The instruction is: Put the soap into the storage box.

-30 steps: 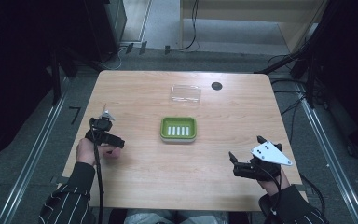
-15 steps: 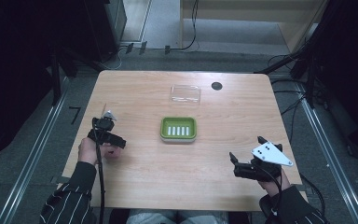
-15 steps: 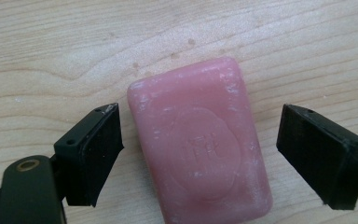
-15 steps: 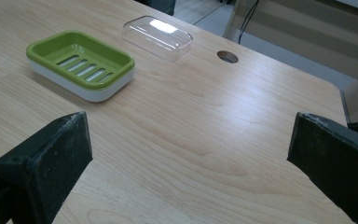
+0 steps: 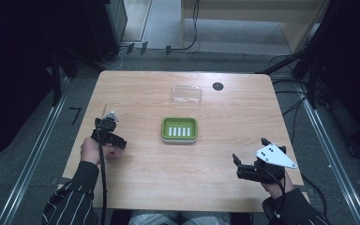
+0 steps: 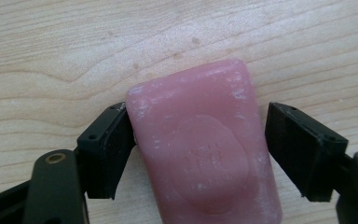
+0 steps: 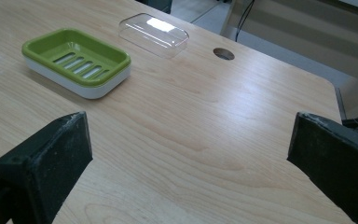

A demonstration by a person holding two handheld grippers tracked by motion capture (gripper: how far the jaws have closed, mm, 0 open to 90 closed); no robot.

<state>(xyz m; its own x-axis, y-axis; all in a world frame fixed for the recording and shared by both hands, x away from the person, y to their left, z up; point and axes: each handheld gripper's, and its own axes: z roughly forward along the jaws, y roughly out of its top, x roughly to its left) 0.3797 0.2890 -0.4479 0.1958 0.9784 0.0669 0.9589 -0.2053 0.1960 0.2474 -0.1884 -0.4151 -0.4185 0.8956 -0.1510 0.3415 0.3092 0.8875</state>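
A pink bar of soap (image 6: 205, 154) lies flat on the wooden table between the jaws of my left gripper (image 6: 198, 149). These jaws have just been closing. The left pad (image 6: 116, 140) touches the bar's side, while a sliver of wood still shows between the bar and the right pad (image 6: 298, 144). From above, the left gripper (image 5: 117, 143) points down at the table's left side. My right gripper (image 5: 238, 164) rests near the front right edge, and its jaws (image 7: 186, 158) are open with nothing between them.
A green slotted soap dish (image 5: 165, 129) (image 7: 74, 56) sits mid-table with nothing in it. Its clear lid (image 5: 186, 94) (image 7: 154, 29) lies behind it, beside a round cable hole (image 5: 218, 86). Bare wood lies between both grippers and the dish.
The left gripper has shifted slightly at the table's left side. The right gripper has stayed in place.
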